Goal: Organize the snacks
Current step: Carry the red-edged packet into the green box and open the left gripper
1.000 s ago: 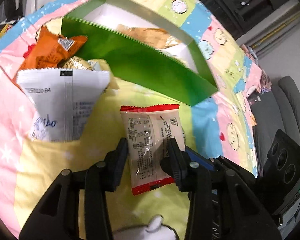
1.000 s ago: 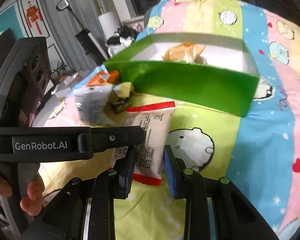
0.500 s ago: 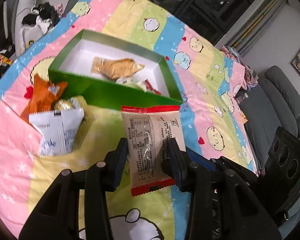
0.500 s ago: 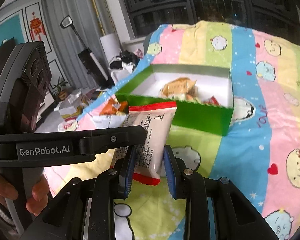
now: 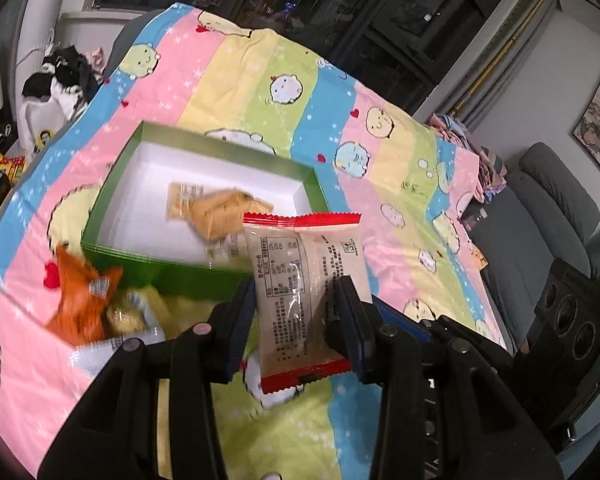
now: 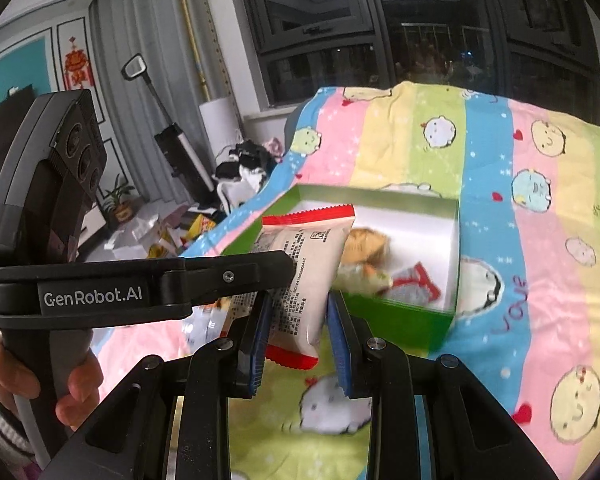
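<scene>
A red-edged snack packet [image 5: 308,284] is clamped upright in the left gripper [image 5: 296,320], held above the green box [image 5: 204,276]. The right gripper [image 6: 298,332], part-open, grips nothing. An orange packet [image 5: 80,300] lies beside the box.

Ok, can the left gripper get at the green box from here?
Probably yes: the left gripper, fingers shut on the red-edged packet, hangs near the green box, whose top is open; nothing lies between.
</scene>
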A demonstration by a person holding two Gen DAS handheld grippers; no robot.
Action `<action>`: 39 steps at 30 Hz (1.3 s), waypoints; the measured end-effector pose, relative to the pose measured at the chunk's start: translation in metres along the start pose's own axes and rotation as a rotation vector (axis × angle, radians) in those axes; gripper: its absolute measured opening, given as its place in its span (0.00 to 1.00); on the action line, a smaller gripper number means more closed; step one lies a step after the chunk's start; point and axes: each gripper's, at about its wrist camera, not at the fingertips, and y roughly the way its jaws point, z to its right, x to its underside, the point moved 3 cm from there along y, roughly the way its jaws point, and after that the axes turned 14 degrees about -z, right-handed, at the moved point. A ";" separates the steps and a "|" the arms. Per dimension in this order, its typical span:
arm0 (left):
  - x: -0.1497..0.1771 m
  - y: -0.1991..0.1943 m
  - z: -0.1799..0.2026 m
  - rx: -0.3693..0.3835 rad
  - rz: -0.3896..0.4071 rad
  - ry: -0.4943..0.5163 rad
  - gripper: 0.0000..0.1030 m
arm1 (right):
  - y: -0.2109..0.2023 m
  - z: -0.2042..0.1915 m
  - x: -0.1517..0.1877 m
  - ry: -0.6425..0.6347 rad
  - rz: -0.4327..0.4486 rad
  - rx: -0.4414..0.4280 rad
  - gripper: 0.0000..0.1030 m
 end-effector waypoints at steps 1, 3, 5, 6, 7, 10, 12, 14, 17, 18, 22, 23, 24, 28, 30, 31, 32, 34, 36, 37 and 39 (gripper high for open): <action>-0.005 0.000 -0.001 -0.003 0.003 0.003 0.38 | 0.002 0.001 -0.005 -0.001 0.005 0.002 0.30; -0.018 0.002 -0.004 -0.009 0.007 0.003 0.38 | 0.007 0.005 -0.017 -0.002 0.011 0.001 0.30; -0.028 0.005 -0.007 -0.014 0.006 0.000 0.38 | 0.014 0.011 -0.028 0.003 0.008 -0.009 0.30; -0.033 0.006 -0.009 -0.017 0.007 -0.002 0.38 | 0.017 0.012 -0.032 0.003 0.006 -0.009 0.30; -0.037 0.008 -0.012 -0.020 0.006 -0.006 0.38 | 0.021 0.013 -0.035 0.001 0.005 -0.007 0.30; -0.048 0.017 -0.019 -0.021 -0.002 -0.020 0.38 | 0.032 0.017 -0.046 -0.005 -0.003 0.004 0.30; -0.054 0.023 -0.024 -0.020 -0.011 -0.028 0.38 | 0.040 0.021 -0.051 -0.001 -0.011 0.005 0.30; -0.057 0.030 -0.029 -0.019 -0.023 -0.035 0.38 | 0.047 0.025 -0.053 0.003 -0.020 0.004 0.30; -0.059 0.042 -0.035 -0.022 -0.041 -0.047 0.38 | 0.062 0.032 -0.053 0.017 -0.041 0.001 0.30; -0.059 0.046 -0.037 -0.023 -0.047 -0.050 0.38 | 0.065 0.034 -0.052 0.023 -0.047 0.001 0.30; -0.061 0.063 -0.045 -0.029 -0.072 -0.061 0.38 | 0.082 0.044 -0.050 0.047 -0.077 -0.007 0.30; -0.062 0.066 -0.046 -0.031 -0.078 -0.063 0.38 | 0.085 0.045 -0.050 0.051 -0.084 -0.007 0.30; -0.062 0.070 -0.048 -0.032 -0.085 -0.065 0.38 | 0.088 0.047 -0.049 0.054 -0.090 -0.006 0.30; -0.065 0.083 -0.053 -0.043 -0.104 -0.069 0.38 | 0.100 0.054 -0.048 0.062 -0.116 0.003 0.30; -0.065 0.087 -0.055 -0.049 -0.107 -0.072 0.38 | 0.105 0.056 -0.048 0.067 -0.126 0.004 0.30; -0.064 0.089 -0.056 -0.050 -0.108 -0.074 0.38 | 0.107 0.057 -0.048 0.070 -0.128 0.002 0.30; -0.065 0.090 -0.057 -0.052 -0.109 -0.075 0.39 | 0.109 0.058 -0.048 0.073 -0.131 0.002 0.30; -0.066 0.091 -0.059 -0.055 -0.110 -0.079 0.39 | 0.111 0.058 -0.048 0.071 -0.133 0.003 0.30; -0.066 0.092 -0.060 -0.061 -0.112 -0.080 0.39 | 0.113 0.057 -0.049 0.064 -0.137 0.010 0.30; -0.066 0.093 -0.061 -0.065 -0.114 -0.080 0.39 | 0.114 0.056 -0.049 0.062 -0.140 0.012 0.30; -0.066 0.095 -0.062 -0.065 -0.122 -0.086 0.39 | 0.115 0.056 -0.049 0.064 -0.147 0.010 0.30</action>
